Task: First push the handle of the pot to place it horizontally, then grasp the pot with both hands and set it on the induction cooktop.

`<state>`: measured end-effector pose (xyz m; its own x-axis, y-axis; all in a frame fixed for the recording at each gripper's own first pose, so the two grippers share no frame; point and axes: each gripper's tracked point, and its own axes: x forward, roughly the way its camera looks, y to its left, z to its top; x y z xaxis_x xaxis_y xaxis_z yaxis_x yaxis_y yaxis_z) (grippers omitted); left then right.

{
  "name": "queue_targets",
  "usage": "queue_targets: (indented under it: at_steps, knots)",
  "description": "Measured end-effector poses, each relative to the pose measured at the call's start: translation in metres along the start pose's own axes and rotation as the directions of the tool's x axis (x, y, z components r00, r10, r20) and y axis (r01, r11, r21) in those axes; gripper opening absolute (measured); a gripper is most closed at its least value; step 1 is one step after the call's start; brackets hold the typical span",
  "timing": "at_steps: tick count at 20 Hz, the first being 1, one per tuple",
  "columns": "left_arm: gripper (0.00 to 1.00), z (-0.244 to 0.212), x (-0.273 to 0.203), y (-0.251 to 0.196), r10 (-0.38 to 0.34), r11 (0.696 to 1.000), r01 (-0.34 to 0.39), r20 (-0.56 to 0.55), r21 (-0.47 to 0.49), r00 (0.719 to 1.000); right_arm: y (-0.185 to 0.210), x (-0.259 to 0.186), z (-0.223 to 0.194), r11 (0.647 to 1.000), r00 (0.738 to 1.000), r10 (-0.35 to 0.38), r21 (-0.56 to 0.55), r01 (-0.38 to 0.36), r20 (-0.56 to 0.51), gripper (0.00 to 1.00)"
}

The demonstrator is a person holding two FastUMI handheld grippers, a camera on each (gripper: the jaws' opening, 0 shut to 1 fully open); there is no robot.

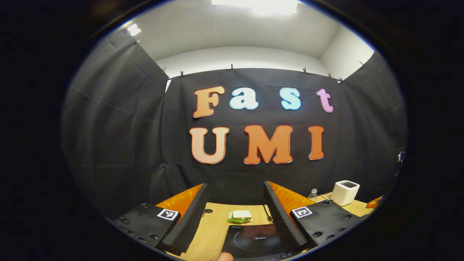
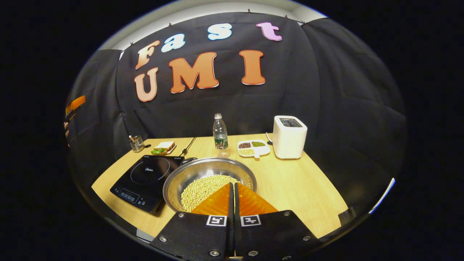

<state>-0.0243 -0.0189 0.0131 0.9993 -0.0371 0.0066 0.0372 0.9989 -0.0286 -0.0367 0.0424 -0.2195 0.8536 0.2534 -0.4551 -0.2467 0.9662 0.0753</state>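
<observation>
Closed right claw (image 2: pixel 232 188) overhangs the pot (image 2: pixel 209 181) beside cooktop (image 2: pixel 145 181); left claw (image 1: pixel 235 214) gapes above cooktop.

Left gripper view low, level, wall-facing; right gripper view higher, angled down; shared induction cooktop (image 1: pixel 253 241), toaster (image 2: pixel 289 137).

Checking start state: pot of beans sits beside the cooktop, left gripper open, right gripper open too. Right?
Not quite: the right gripper is shut, fingers together, as the right gripper view shows. The pot of beans does sit beside the cooktop, and the left gripper is open.

Silver pot (image 2: pixel 209 178) – black induction cooktop (image 2: pixel 146 181), white toaster (image 2: pixel 289 137).
</observation>
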Motion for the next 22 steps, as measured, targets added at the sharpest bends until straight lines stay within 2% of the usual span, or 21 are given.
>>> queue_targets:
  at_steps: [11,18,22]
  knots:
    - [1.00,-0.013,0.006,0.001,0.007,1.000,-0.007,-0.040,-0.011,0.999,0.011,0.011,-0.068,0.999,0.986,0.027,-0.020,-0.030,-0.163,0.00]
    - [1.00,-0.020,0.010,0.008,0.019,1.000,-0.020,-0.053,-0.022,0.998,0.025,0.017,-0.098,0.998,0.969,0.055,-0.020,-0.061,-0.240,0.00]
    - [1.00,-0.024,0.012,0.013,0.027,0.999,-0.028,-0.060,-0.026,0.998,0.023,0.018,-0.109,0.998,0.960,0.043,-0.035,-0.055,-0.275,0.00]
